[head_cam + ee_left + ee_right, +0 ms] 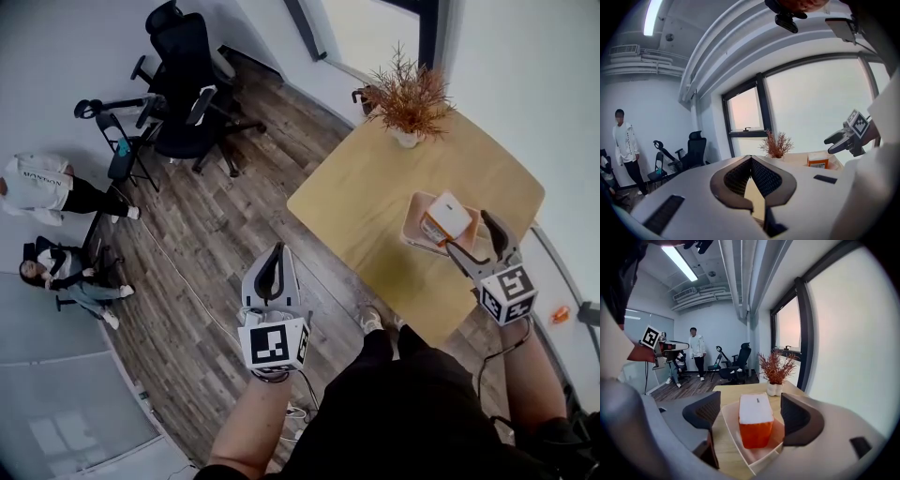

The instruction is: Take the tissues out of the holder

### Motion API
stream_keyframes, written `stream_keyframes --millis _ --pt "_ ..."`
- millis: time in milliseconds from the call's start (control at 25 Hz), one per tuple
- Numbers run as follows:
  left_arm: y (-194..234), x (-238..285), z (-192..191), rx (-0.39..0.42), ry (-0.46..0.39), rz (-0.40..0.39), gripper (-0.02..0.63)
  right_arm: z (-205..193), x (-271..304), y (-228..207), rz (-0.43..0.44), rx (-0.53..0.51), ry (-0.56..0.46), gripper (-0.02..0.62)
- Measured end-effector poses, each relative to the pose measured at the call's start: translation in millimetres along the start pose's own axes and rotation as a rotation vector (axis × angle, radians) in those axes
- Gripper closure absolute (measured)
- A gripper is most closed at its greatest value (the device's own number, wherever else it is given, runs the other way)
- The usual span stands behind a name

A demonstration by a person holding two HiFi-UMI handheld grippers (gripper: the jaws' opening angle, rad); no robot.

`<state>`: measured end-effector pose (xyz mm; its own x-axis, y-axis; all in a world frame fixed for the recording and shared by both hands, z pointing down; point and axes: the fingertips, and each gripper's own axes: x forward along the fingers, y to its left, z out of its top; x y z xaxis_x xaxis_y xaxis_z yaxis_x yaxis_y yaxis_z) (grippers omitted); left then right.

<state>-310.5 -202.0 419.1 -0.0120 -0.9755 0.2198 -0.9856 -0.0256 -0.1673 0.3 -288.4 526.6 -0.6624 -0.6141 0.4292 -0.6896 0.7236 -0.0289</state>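
Observation:
An orange tissue pack (444, 218) with a white top stands in a pale open holder (412, 212) on the wooden table (370, 202). My right gripper (468, 231) hovers just short of the pack with its jaws open. In the right gripper view the tissue pack (754, 425) sits in the holder (731, 430) ahead of the right gripper (751, 401), framed by the two spread fingers, which do not touch it. My left gripper (276, 251) hangs over the floor left of the table, shut and holding nothing. The left gripper view shows its closed tip (751, 159), the tissue pack (817, 160) and the right gripper (836, 140).
A dried plant in a white pot (408, 105) stands at the table's far edge. Black office chairs (187, 84) are on the wood floor at the back left. Two people (42, 187) are at the far left. A cable runs across the floor.

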Motion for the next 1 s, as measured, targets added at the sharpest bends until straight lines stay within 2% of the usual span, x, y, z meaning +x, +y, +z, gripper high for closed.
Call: stream_keyframes --millis 400,640,1000 --pt "-4 32 -24 0.003 0.046 -0.033 0.601 -37 36 -10 -0.001 0.017 0.072 0.201" --pt "0 54 -37 -0.015 0.072 -0.038 0.601 -48 56 -9 0.010 -0.028 0.120 0.201" --pt "2 63 -52 -0.023 0.097 -0.037 0.601 -62 70 -9 0.032 -0.032 0.212 0.202"
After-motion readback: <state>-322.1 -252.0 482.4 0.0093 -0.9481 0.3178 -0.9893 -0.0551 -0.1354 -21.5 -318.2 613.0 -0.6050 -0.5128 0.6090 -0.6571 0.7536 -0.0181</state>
